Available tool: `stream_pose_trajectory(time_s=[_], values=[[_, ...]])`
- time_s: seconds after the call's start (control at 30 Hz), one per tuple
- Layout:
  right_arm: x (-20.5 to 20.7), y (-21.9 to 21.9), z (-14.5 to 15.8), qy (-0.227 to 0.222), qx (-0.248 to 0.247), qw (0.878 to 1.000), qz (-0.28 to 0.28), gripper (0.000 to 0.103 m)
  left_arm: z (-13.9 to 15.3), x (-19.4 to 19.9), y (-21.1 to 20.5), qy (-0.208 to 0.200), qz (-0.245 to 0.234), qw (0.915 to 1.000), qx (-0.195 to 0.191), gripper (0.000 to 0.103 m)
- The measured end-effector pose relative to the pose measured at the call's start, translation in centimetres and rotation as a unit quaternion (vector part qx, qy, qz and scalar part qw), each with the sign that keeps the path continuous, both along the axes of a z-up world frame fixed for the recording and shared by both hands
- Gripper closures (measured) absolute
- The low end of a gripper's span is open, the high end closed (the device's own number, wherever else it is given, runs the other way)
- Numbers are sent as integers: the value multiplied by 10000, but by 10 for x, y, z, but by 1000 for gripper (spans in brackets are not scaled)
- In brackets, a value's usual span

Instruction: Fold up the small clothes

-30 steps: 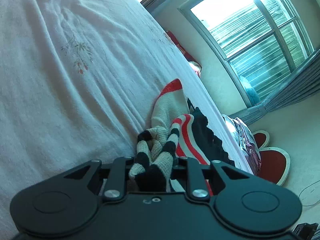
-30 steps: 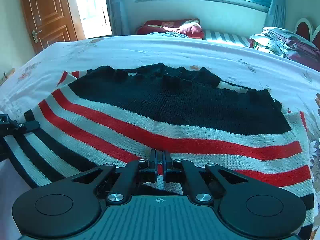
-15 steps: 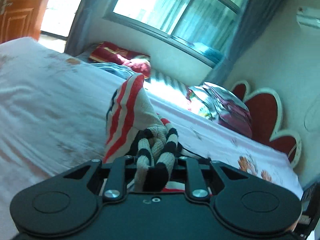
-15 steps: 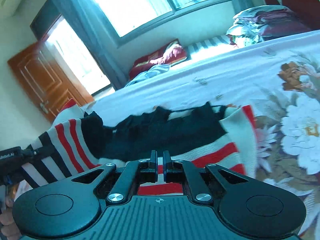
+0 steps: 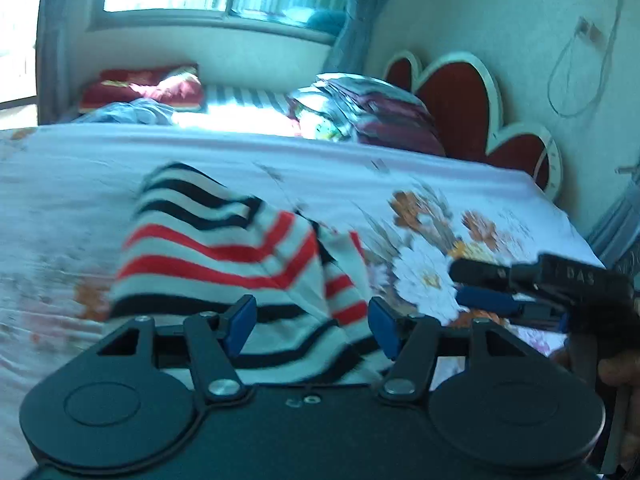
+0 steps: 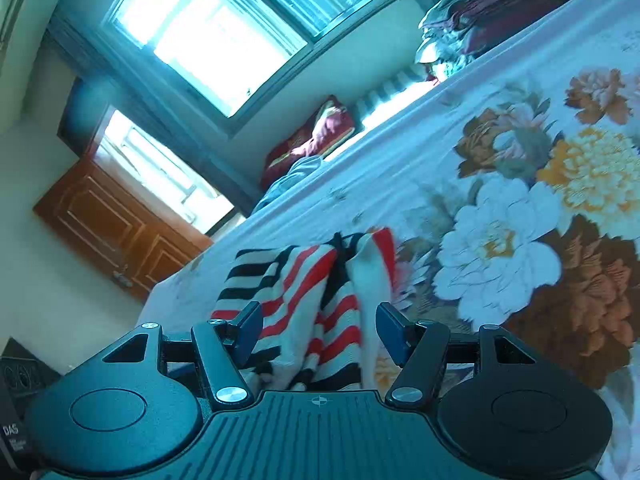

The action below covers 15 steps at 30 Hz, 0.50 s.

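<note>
Red, white and black striped knitted sweater (image 5: 224,256) lies bunched on the white floral bedsheet (image 5: 440,208). Left gripper (image 5: 310,326) spread wide, gripping nothing, sweater just ahead. Right gripper (image 6: 320,330) likewise spread, sweater between its blue pads (image 6: 250,330).

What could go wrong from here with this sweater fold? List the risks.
1. Both the left gripper and right gripper are open, so the striped sweater lies bunched and uneven and the fold may slump.
2. The right gripper sits close beside the left; regrasping could make them collide.
</note>
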State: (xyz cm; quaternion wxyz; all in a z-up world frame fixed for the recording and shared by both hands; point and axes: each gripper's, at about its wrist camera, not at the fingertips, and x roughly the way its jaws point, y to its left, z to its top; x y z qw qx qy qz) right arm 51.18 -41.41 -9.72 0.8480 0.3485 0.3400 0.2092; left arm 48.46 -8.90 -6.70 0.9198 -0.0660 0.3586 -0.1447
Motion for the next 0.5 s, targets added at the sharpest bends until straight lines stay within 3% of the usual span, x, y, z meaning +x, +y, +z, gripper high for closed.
stream_pose_trajectory(time_s=[0.07,0.1,0.17,0.3,0.5], values=[[5,16,-5,56,114,9997,221,40,0,13,32,-21,387,9991,183,54],[10,26,-7,104,116,9993,343,40,-3,22,49,45,540,9984,167,62],[20,47,-12,165,16,9984,544,40,-13,41,73,205,729,9971,5,66],[43,78,-29,416,-250,9962,722,40,-40,63,90,635,505,9965,-219,76],[67,104,-51,771,-571,9919,839,40,-58,56,92,680,366,9969,-126,75]])
